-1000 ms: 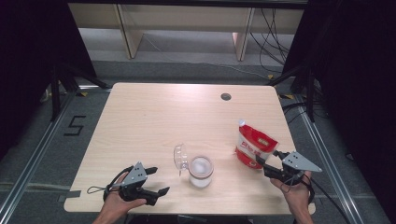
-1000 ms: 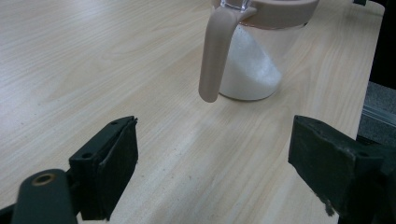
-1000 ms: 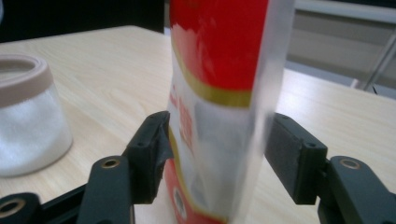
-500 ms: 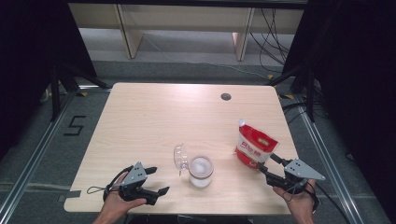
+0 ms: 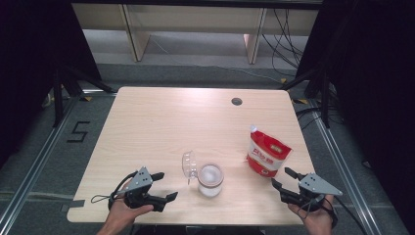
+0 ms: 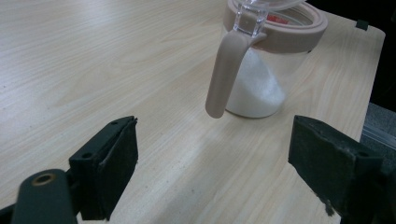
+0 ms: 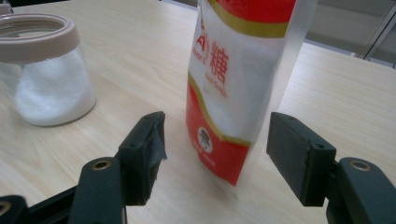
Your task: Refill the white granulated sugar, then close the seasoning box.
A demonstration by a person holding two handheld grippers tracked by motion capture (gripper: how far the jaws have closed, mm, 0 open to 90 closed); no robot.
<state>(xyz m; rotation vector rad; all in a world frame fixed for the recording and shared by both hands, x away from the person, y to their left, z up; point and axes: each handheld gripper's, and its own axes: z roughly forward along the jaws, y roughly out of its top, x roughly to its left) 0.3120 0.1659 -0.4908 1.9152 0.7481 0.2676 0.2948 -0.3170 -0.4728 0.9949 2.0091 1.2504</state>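
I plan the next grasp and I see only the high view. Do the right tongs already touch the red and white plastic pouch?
Observer: No. In the right gripper view the red and white plastic pouch stands upright in line with the gap of the right tongs. Both pads are clear of it, and the jaws have just been opening.
Operator: Does anything hang on the clear jar with the beige rim?
Observer: Yes. In the left gripper view a beige latch hangs down the side of the clear jar with the beige rim.
Operator: How does its content lie?
Observer: The white granules lie on a slope, higher on one side.
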